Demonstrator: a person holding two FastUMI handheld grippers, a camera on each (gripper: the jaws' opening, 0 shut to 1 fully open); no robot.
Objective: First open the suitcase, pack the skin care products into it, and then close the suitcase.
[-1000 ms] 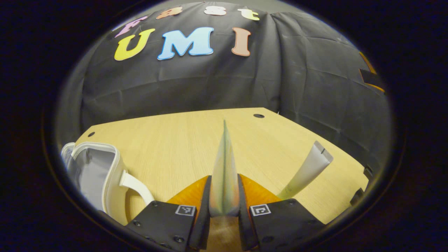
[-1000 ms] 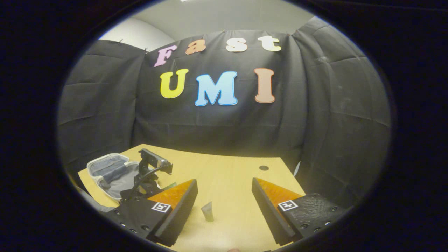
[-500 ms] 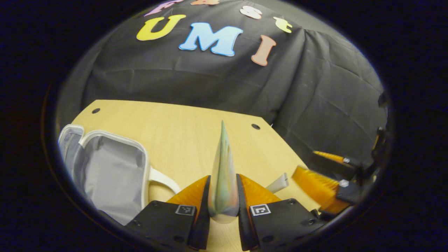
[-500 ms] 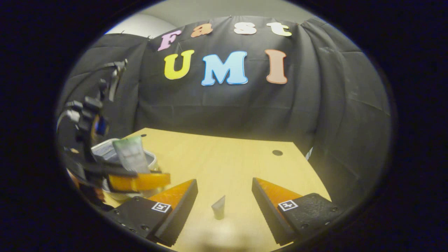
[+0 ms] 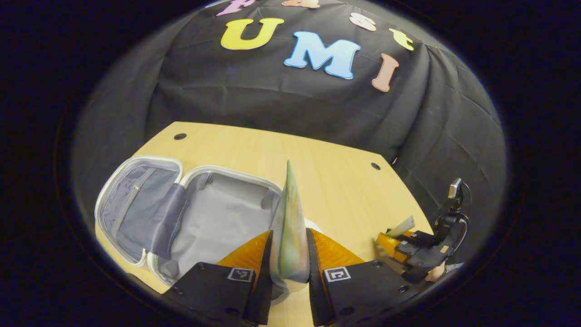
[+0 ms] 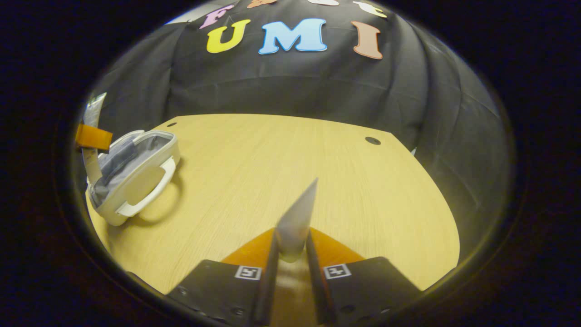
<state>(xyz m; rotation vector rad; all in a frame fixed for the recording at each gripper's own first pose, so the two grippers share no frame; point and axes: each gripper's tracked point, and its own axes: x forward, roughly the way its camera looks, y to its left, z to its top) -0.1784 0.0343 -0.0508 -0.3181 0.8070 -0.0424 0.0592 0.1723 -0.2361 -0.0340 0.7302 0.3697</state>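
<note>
the small white hard-shell suitcase (image 5: 199, 218) lies open flat on the pale wooden tabletop (image 5: 327, 177), its grey-lined tray just ahead and to the left of the left hand-held gripper (image 5: 289, 268), its zipped lid half farther left. that gripper is nearer the case by far. its two fingers are closed on a pale green, flat-crimped skin care tube (image 5: 288, 227), whose long axis runs straight forward along the fingers, crimped end away, over the tray's near rim. the coming move looks like a short carry left and down into the tray. the right hand-held gripper (image 6: 290, 268) is well apart from the case, which lies far to its left, and is clamped on a silver-grey tube (image 6: 297, 218) pointing forward and slightly right.
</note>
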